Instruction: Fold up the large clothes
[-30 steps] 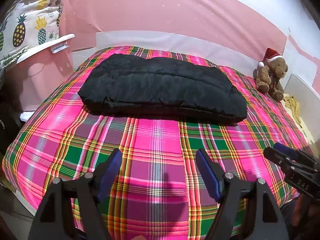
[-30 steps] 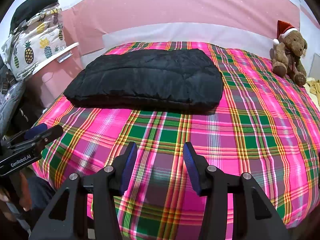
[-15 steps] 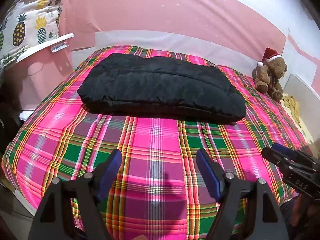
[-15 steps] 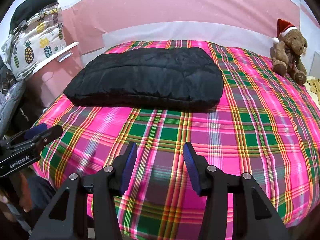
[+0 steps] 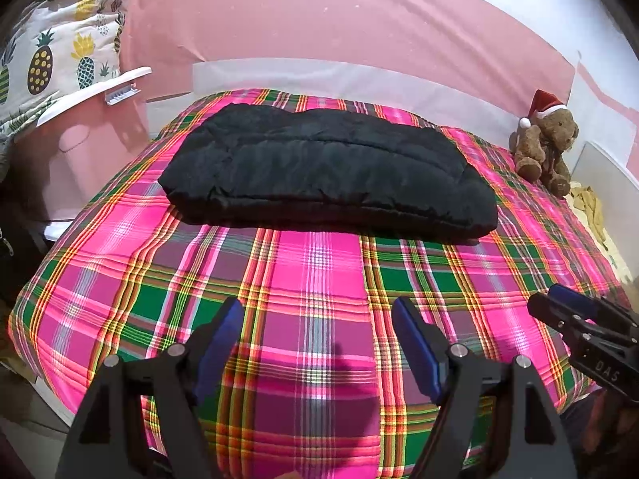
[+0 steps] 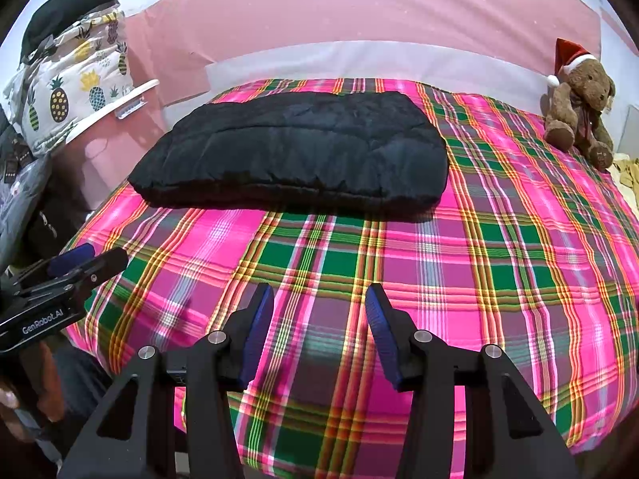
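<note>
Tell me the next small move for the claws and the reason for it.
Probably hold both back, or lift them away. The black padded garment already lies folded into a compact block on the plaid bedspread. The left claw and right claw are open, empty, short of it.

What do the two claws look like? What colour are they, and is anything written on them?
Both look alike. The left claw has a black frame with triangle-shaped cut-outs, silver round bolts and two blue ridged pads. The right claw matches it. Seen from the side, the left one reads "GenRobot.AI" in white; the right one shows "DAS". No cables show.
</note>
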A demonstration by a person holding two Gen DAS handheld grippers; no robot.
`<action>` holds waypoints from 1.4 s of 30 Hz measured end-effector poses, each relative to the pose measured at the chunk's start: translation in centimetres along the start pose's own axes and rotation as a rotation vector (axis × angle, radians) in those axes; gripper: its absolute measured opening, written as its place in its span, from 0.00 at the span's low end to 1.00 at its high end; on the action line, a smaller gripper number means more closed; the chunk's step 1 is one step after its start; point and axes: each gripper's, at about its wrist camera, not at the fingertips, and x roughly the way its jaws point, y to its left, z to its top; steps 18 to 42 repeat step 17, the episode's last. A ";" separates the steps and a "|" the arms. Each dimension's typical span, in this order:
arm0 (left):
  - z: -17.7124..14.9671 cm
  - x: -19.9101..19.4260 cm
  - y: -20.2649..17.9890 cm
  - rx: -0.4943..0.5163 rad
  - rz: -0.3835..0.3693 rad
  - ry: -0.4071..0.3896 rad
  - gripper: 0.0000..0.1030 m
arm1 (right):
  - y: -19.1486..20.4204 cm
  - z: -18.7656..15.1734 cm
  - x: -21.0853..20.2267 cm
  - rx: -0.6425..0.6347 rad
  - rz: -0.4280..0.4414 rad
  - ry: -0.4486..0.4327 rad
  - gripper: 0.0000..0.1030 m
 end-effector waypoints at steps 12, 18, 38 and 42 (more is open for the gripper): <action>-0.3 0.3 0.0 -0.023 0.017 0.001 0.76 | -0.3 -0.1 0.1 0.000 -0.002 0.005 0.47; -0.3 0.1 0.0 -0.019 0.020 -0.012 0.76 | -0.3 -0.1 0.0 0.000 0.000 0.004 0.47; -0.3 0.1 0.0 -0.019 0.020 -0.012 0.76 | -0.3 -0.1 0.0 0.000 0.000 0.004 0.47; -0.3 0.1 0.0 -0.019 0.020 -0.012 0.76 | -0.3 -0.1 0.0 0.000 0.000 0.004 0.47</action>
